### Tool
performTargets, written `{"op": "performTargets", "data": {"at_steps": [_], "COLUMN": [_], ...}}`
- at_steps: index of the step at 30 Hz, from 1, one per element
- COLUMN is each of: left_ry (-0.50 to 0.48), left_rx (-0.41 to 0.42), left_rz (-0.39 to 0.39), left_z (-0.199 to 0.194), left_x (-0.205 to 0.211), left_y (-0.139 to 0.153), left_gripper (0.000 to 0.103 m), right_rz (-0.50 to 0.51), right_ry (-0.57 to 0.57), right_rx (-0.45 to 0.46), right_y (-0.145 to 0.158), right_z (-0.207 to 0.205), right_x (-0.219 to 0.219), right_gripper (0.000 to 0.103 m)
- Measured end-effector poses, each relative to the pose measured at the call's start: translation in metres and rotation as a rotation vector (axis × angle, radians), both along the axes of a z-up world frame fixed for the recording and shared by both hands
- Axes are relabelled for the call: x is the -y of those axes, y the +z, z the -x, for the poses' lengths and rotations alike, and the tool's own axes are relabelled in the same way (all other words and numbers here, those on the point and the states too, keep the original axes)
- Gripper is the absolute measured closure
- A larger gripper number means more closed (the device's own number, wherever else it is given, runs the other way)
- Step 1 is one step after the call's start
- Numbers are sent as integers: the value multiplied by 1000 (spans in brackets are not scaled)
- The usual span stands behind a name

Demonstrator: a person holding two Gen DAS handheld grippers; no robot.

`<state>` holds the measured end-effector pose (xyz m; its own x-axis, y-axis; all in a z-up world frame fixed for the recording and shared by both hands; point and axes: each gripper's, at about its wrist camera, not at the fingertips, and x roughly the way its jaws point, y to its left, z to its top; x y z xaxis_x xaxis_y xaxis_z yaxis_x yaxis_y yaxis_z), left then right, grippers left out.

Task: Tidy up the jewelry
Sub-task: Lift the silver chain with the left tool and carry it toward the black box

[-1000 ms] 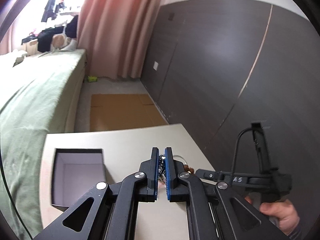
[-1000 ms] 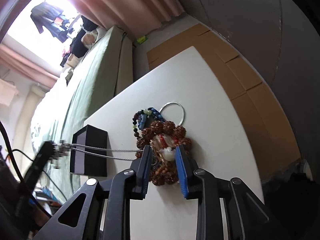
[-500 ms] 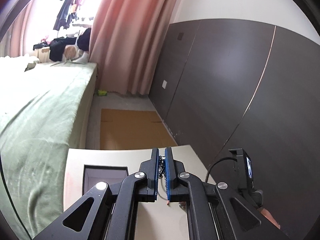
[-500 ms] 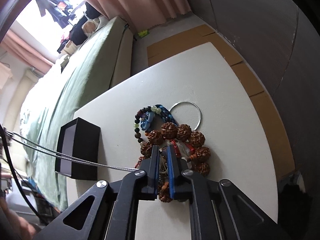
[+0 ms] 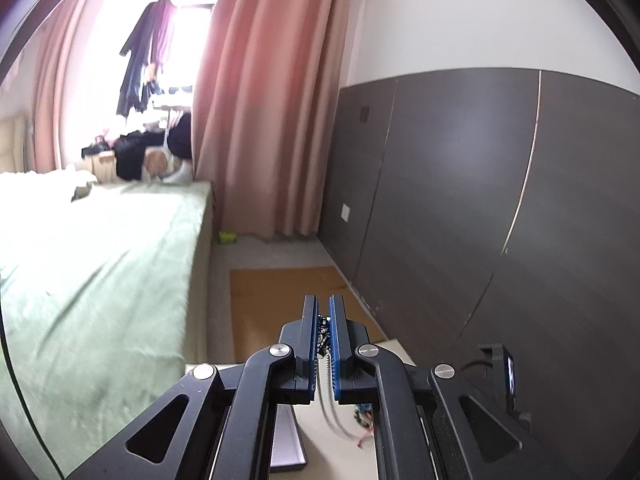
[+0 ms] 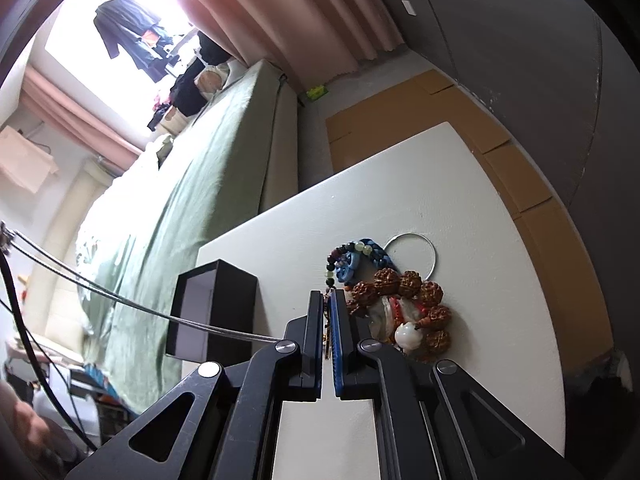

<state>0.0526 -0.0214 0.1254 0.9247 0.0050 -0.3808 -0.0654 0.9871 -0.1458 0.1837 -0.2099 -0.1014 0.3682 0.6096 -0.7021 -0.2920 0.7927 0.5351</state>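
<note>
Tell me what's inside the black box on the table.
The black box shows only a pale lining through its open side; no jewelry is visible, but its wall hides the far corner. The jewelry pile lies beside it.

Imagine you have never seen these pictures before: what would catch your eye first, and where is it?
First, the heap of jewelry on the white table: big brown seed beads, a blue braided piece and a thin silver bangle. Next, a silver chain stretched taut from the right gripper off to the left, above the open black box. The left gripper pinches the chain's other end.
</note>
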Motion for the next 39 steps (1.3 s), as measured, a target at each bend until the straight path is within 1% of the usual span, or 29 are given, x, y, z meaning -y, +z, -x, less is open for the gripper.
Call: {"op": "performTargets", "data": {"at_steps": [4, 10, 13, 16, 22, 27, 33, 35, 39], "left_ry": [12, 58, 80, 90, 97, 95, 131, 148, 144], "left_rx": [29, 65, 75, 72, 52, 20, -21, -40, -83], "left_rz": [-33, -82, -96, -92, -90, -63, -11, 13, 52], "left_z": [2, 7, 8, 6, 0, -8, -11, -12, -18], "left_x": [0, -8, -15, -21, -24, -32, -48, -55, -57], "left_y": [22, 45, 50, 48, 36, 16, -17, -32, -63], "left_gripper": [98, 98, 98, 98, 98, 98, 98, 98, 98], "right_rz": [-10, -25, -26, -29, -25, -17, -4, -6, -19], "right_ry": [-11, 4, 15, 23, 27, 29, 37, 41, 43], "right_rx": [4, 19, 25, 31, 32, 35, 36, 39, 39], "right_y": [4, 11, 14, 15, 15, 16, 14, 15, 15], "right_z": [1, 7, 10, 13, 15, 16, 16, 17, 19], "right_x": [3, -1, -4, -6, -9, -12, -17, -20, -24], "right_gripper": [98, 98, 98, 98, 98, 98, 98, 98, 98]}}
